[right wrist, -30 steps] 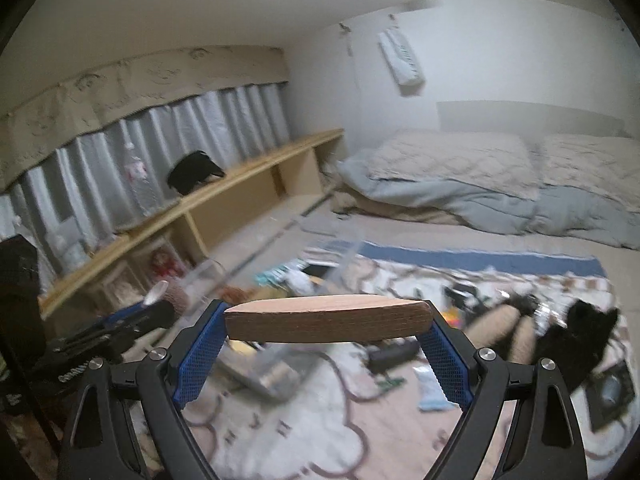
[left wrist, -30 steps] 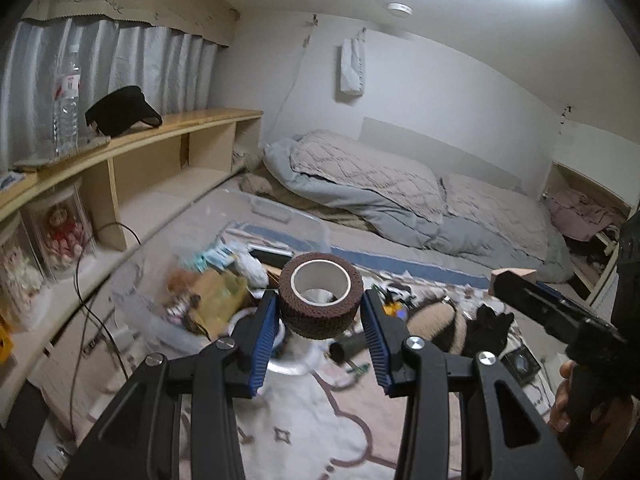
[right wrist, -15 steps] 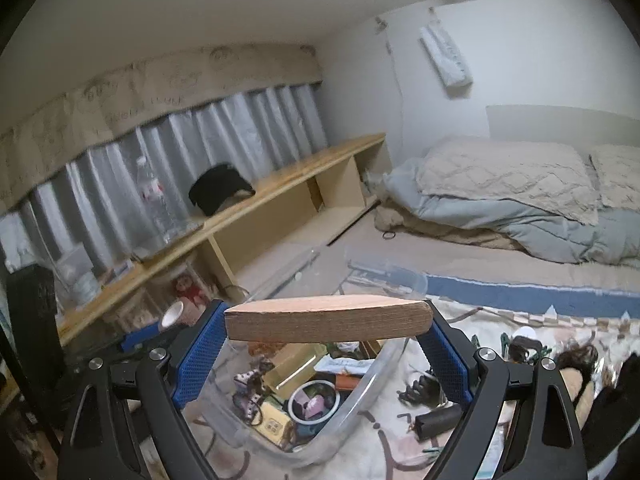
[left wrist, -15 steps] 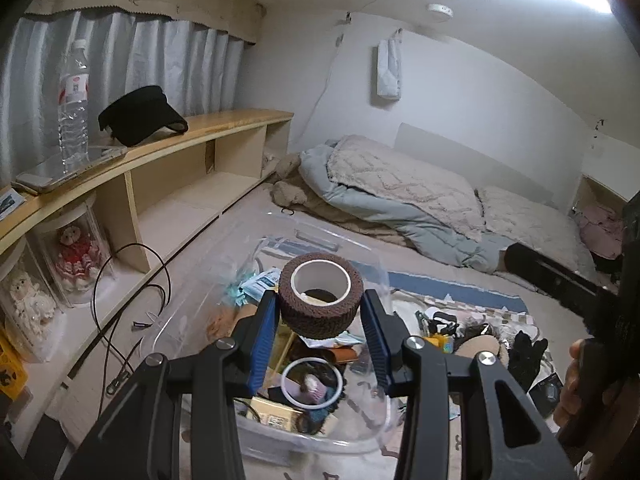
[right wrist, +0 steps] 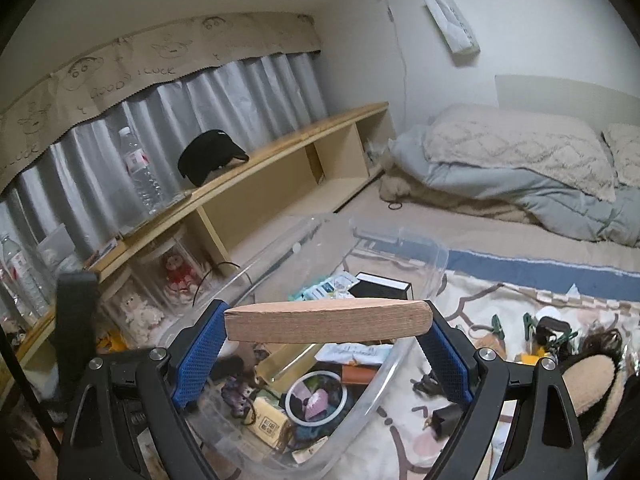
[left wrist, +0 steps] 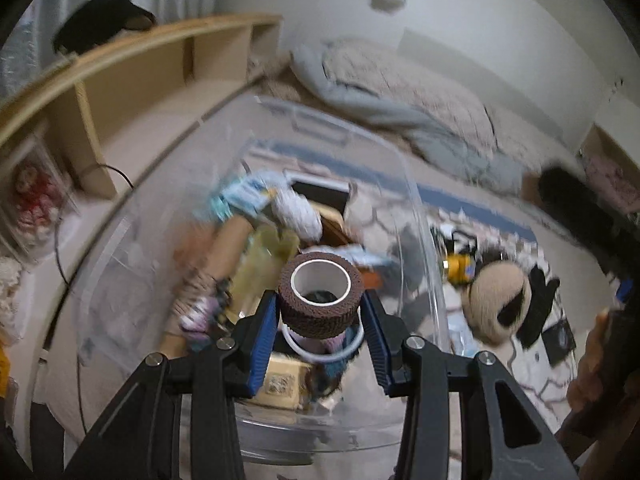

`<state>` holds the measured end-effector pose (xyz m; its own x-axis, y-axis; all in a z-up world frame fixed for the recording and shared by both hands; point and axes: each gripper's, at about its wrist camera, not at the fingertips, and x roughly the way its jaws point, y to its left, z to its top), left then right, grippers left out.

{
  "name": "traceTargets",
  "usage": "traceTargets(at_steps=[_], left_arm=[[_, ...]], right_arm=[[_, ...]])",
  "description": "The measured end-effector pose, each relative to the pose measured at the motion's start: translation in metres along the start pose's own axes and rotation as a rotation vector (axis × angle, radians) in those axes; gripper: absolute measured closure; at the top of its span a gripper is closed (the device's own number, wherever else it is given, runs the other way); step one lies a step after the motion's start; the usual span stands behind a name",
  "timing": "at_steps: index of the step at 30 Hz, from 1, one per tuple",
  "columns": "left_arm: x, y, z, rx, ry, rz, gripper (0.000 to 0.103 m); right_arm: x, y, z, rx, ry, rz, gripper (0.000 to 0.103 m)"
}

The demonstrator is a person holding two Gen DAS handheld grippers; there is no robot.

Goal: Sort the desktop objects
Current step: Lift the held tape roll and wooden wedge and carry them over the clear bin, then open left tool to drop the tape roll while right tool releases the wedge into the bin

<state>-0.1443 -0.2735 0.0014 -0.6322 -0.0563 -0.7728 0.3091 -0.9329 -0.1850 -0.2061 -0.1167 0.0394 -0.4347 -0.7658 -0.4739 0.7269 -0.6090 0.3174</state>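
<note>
My left gripper (left wrist: pixel 320 312) is shut on a brown roll of tape (left wrist: pixel 320 300) with a white core, and holds it above the inside of a clear plastic bin (left wrist: pixel 420 216). The left wrist view is blurred. My right gripper (right wrist: pixel 328 330) is shut on a flat wooden piece (right wrist: pixel 328 320) that spans its blue pads, just above the near right rim of the same bin (right wrist: pixel 424 276). The bin holds several small items, among them a white ring (right wrist: pixel 316 398) and a black box (right wrist: pixel 382 286).
A low wooden shelf (right wrist: pixel 280 160) runs along the left wall, with a water bottle (right wrist: pixel 140 172) and a black cap (right wrist: pixel 210 158) on it. Bedding (right wrist: pixel 516 168) lies at the back. Loose clutter (right wrist: pixel 544 332) covers the patterned rug right of the bin. A hand (left wrist: pixel 592 364) shows at the right edge.
Both grippers have moved forward toward the bin, each still holding its object. The left one also tilted down, so the tape roll now hangs over the bin's contents.
</note>
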Motion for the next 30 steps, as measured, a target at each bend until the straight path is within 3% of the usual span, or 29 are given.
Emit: traceTargets(at_steps=[7,13,14,15,16,18,22,30], left_arm=[[0.025,-0.01,-0.014,0.008,0.122,-0.061,0.061],[0.02,-0.022,-0.014,0.042,0.149,-0.118,0.061],[0.018,-0.024,-0.014,0.054,0.143,-0.105,0.06],[0.017,-0.026,-0.013,0.067,0.134,-0.08,0.053],[0.016,-0.026,-0.012,0.074,0.123,-0.057,0.034],[0.011,-0.023,-0.012,0.071,0.09,-0.036,0.021],[-0.003,-0.014,-0.012,0.078,0.037,-0.004,0.021],[-0.053,0.019,-0.018,0.04,-0.144,0.108,0.021]], right_arm=[[0.009,-0.009,-0.002,0.015,0.016,-0.012,0.01],[0.014,-0.016,-0.002,0.044,0.03,-0.017,0.01],[0.015,-0.017,-0.003,0.048,0.033,-0.017,0.01],[0.016,-0.017,-0.003,0.052,0.037,-0.016,0.01],[0.016,-0.017,-0.004,0.054,0.04,-0.015,0.01],[0.018,-0.017,-0.005,0.06,0.048,-0.012,0.011],[0.02,-0.013,-0.007,0.053,0.062,-0.01,0.011],[0.033,0.001,-0.013,0.041,0.118,0.027,0.011]])
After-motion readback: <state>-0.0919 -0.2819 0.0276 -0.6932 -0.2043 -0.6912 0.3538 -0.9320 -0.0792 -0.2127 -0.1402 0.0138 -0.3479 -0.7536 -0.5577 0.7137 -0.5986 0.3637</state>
